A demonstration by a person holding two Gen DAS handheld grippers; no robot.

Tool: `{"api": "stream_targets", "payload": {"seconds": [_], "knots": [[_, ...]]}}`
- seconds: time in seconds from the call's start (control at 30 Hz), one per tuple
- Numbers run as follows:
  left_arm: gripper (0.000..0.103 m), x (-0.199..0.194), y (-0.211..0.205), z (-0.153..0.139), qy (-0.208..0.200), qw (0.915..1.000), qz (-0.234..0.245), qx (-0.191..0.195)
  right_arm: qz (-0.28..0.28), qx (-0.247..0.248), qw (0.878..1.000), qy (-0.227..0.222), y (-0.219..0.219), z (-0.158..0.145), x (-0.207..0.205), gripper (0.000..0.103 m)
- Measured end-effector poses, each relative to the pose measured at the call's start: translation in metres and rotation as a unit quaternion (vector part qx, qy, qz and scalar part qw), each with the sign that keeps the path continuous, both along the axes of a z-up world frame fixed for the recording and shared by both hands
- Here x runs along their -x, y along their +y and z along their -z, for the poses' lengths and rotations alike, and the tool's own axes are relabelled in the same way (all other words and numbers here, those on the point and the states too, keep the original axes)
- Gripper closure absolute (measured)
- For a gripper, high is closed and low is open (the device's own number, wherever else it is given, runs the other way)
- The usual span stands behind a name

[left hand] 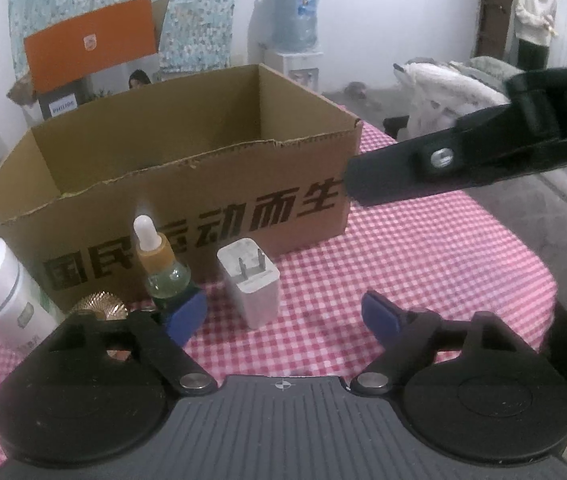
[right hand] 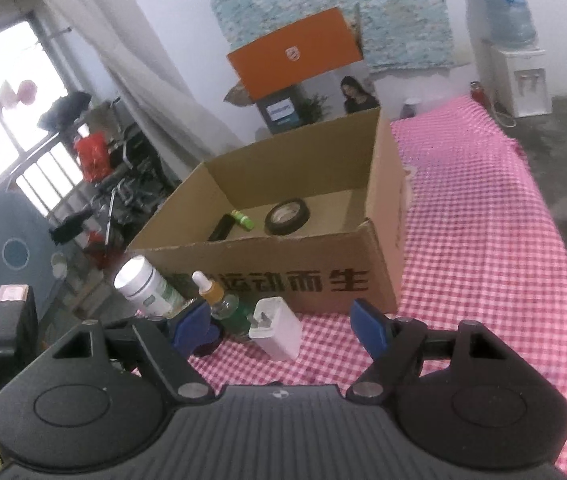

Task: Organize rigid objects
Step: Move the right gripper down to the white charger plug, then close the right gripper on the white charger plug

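An open cardboard box (left hand: 187, 196) stands on the pink checked table; in the right wrist view the box (right hand: 323, 284) holds a black tape roll (right hand: 286, 217), a green tube (right hand: 242, 219) and a black bar (right hand: 221, 227). In front of it stand a white charger (left hand: 250, 282), a dropper bottle (left hand: 163, 268), a white bottle (left hand: 1, 284) and a gold cap (left hand: 101, 305). My left gripper (left hand: 283, 318) is open, with the charger between its fingers. My right gripper (right hand: 281, 326) is open just before the charger (right hand: 277, 328); it also shows at the right of the left wrist view (left hand: 367, 178).
The checked tablecloth (right hand: 483, 220) stretches away to the right of the box. An orange and grey carton (right hand: 295, 60) stands behind the box. A water dispenser (right hand: 511, 40) stands by the far wall. A person (left hand: 535, 20) stands in a doorway.
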State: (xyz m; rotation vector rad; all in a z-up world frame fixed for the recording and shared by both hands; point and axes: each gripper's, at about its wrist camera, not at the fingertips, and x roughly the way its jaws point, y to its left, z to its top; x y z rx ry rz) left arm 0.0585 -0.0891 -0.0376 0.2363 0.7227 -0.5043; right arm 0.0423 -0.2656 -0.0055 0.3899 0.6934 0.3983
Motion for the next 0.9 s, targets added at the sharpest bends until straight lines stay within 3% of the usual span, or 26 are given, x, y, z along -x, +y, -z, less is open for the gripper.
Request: {"api": "stream_targets", "payload": {"seconds": [0.13, 0.27, 0.4, 0.57, 0.73, 0.9], "knots": [[0.025, -0.004, -0.004, 0.005, -0.014, 0.9998, -0.003, -0.016, -0.025, -0.002, 1.000, 0.008, 0.010, 0.006, -0.015, 0.030], [0.037, -0.013, -0.002, 0.011, 0.001, 0.9998, -0.010, -0.015, -0.040, -0.009, 0.999, 0.030, 0.021, 0.017, -0.032, 0.038], [0.046, -0.020, 0.000, 0.016, 0.010, 0.9998, -0.016, -0.012, -0.036, -0.057, 0.995, 0.070, 0.020, 0.034, -0.051, 0.044], [0.050, -0.028, 0.001, 0.020, 0.021, 0.9996, -0.019, -0.008, -0.010, -0.132, 0.985, 0.109, 0.006, 0.053, -0.066, 0.053], [0.060, -0.036, 0.000, 0.022, 0.036, 0.9991, -0.021, -0.009, 0.009, -0.161, 0.976, 0.146, 0.003, 0.074, -0.080, 0.068], [0.069, -0.036, -0.003, 0.021, 0.036, 0.9991, -0.015, -0.018, 0.007, -0.180, 0.971, 0.159, 0.003, 0.085, -0.081, 0.070]]}}
